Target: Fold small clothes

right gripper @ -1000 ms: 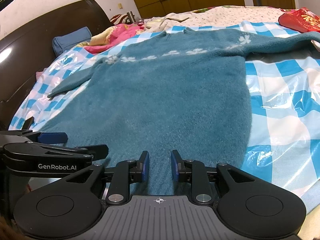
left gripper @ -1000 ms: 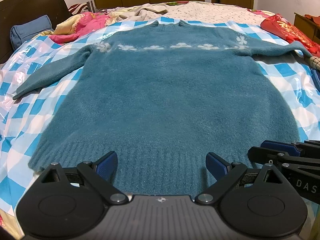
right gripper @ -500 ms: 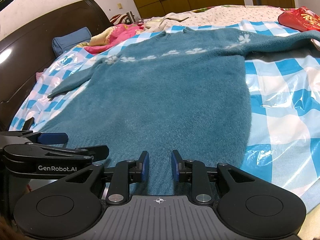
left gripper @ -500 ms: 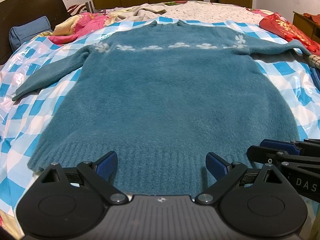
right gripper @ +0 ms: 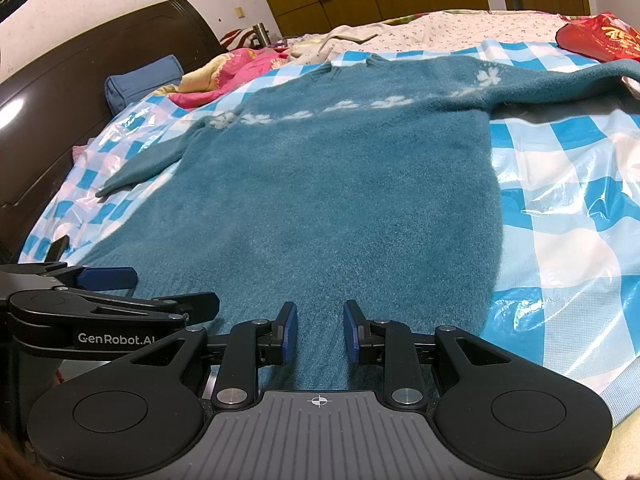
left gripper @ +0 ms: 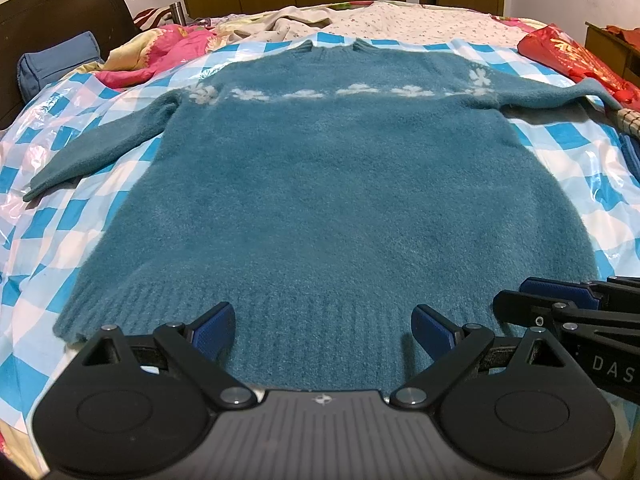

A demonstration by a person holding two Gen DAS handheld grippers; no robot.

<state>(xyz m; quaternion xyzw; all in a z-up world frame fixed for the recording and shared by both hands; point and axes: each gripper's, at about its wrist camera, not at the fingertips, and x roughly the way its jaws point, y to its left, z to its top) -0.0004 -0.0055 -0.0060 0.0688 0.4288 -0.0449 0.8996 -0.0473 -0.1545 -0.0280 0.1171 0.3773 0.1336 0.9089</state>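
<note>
Checked plastic sheet (left gripper: 568,148) on bed, teal sweater (left gripper: 332,200) flat, left claw (left gripper: 323,326) wide apart, right claw (right gripper: 319,332) narrowly apart, both empty

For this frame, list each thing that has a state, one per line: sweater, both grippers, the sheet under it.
Sweater: unfolded, flat, sleeves spread out.
Left gripper: open wide over the hem, holding nothing.
Right gripper: part open over the hem, pads not pressing it.
Checked plastic sheet: spread under the sweater, wrinkled.

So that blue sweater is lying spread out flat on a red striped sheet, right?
Not quite. The sweater is spread out flat, but the sheet under it is blue-and-white checked, not red striped. The left wrist view shows it on both sides.
</note>
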